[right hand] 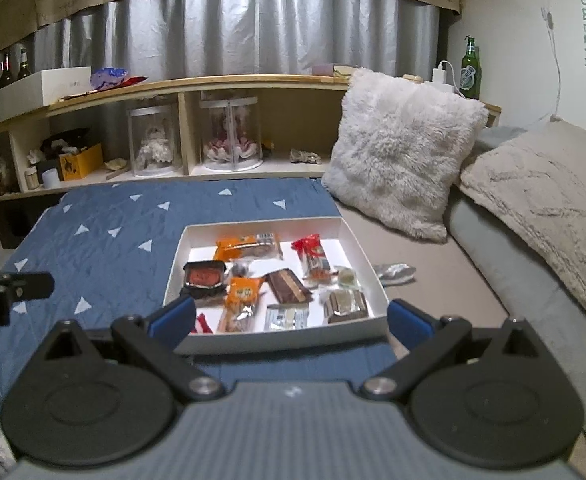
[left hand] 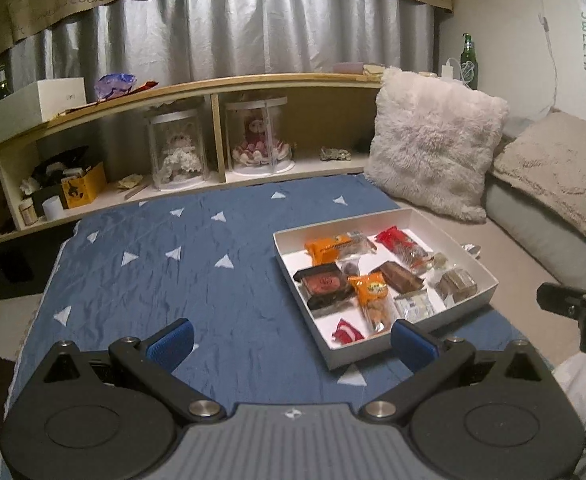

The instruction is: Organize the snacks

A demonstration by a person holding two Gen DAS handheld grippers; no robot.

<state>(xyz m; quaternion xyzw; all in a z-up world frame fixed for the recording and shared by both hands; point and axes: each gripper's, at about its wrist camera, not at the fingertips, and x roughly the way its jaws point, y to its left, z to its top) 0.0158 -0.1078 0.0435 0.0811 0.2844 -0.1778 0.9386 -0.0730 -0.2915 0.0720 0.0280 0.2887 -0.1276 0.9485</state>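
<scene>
Snacks (right hand: pixel 253 280) are sitting in the white box (right hand: pixel 367 258) on the blue cloth (right hand: pixel 105 248), around 12 o'clock of your right tool (right hand: pixel 289 322). You're holding both tools, left (left hand: pixel 291 342) included, spread wide and empty.

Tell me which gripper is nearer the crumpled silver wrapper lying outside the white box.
Right. The right gripper faces the white box, with the silver wrapper just beyond its right side; the left gripper sits farther left over the blue cloth.

Both views are dimly lit by warm indoor light. Straight lines are bowed by fisheye distortion, corners are vignetted black, and fine detail is softened by slight blur and grain.
</scene>
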